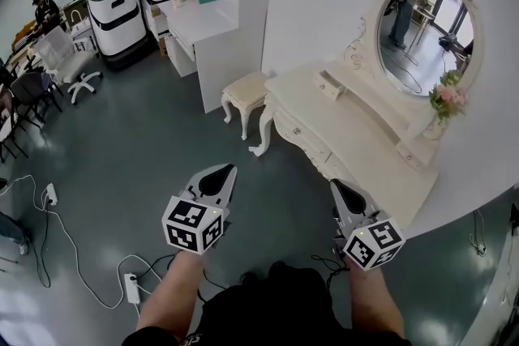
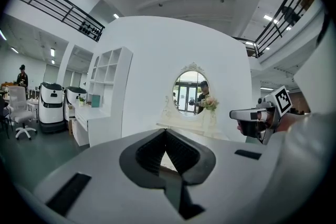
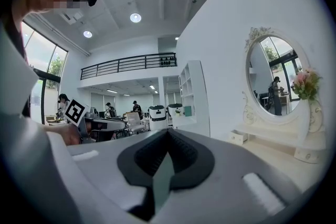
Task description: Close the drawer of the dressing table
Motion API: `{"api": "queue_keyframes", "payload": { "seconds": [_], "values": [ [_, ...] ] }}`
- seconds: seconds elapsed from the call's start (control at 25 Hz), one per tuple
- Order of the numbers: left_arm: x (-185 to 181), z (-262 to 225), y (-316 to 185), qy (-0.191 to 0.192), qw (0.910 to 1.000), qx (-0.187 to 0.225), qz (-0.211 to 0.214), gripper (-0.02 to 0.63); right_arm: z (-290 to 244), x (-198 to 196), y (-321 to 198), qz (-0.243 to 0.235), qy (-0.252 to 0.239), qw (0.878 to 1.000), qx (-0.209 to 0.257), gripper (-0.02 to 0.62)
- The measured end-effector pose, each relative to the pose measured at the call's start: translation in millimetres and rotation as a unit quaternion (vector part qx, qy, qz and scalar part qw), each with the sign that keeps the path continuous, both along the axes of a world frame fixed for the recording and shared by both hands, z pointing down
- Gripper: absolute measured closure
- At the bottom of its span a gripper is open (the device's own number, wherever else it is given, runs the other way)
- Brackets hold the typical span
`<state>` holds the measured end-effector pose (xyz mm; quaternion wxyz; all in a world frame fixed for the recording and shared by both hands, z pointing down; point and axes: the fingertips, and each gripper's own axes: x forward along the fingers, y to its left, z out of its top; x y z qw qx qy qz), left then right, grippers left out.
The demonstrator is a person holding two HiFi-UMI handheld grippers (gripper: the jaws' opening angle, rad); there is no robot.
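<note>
The white dressing table [image 1: 365, 134] stands against the wall at the right, under an oval mirror [image 1: 422, 24]. A small drawer [image 1: 328, 84] on its raised back tier is pulled out; it also shows in the right gripper view [image 3: 237, 137]. Both grippers hang in the air over the grey floor, short of the table. My left gripper [image 1: 230, 168] is shut and holds nothing, its jaws meeting at the tip [image 2: 166, 131]. My right gripper [image 1: 333, 183] is nearer the table's front edge, also shut and holding nothing [image 3: 168, 131].
A small white stool [image 1: 246, 93] sits at the table's left end. Pink flowers [image 1: 448, 97] stand by the mirror. Behind are a white desk with shelves [image 1: 203, 20], two white machines [image 1: 113, 12] and office chairs. Cables and a power strip [image 1: 130, 284] lie on the floor at left.
</note>
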<state>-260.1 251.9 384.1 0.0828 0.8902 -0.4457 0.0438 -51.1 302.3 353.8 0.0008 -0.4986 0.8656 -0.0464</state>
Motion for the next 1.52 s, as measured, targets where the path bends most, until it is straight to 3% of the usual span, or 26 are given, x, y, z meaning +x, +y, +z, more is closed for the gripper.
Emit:
{"api": "queue_keyframes", "payload": {
  "seconds": [0.6, 0.92, 1.52],
  "values": [
    [-6.8, 8.9, -71.5, -0.004, 0.9998, -0.011, -0.017, 0.598, 9.6, -1.7, -91.7, -0.017, -0.021, 1.0, -0.008, 0.586],
    [17.3, 11.4, -140.8, -0.009, 0.9996, -0.024, -0.015, 0.598, 15.7, 8.6, -165.4, -0.03, -0.029, 0.999, -0.023, 0.585],
    [77.2, -1.9, -240.6, -0.032, 0.9986, -0.034, -0.023, 0.598, 18.9, 71.9, -260.9, -0.044, -0.066, 0.996, -0.034, 0.585]
  ]
}}
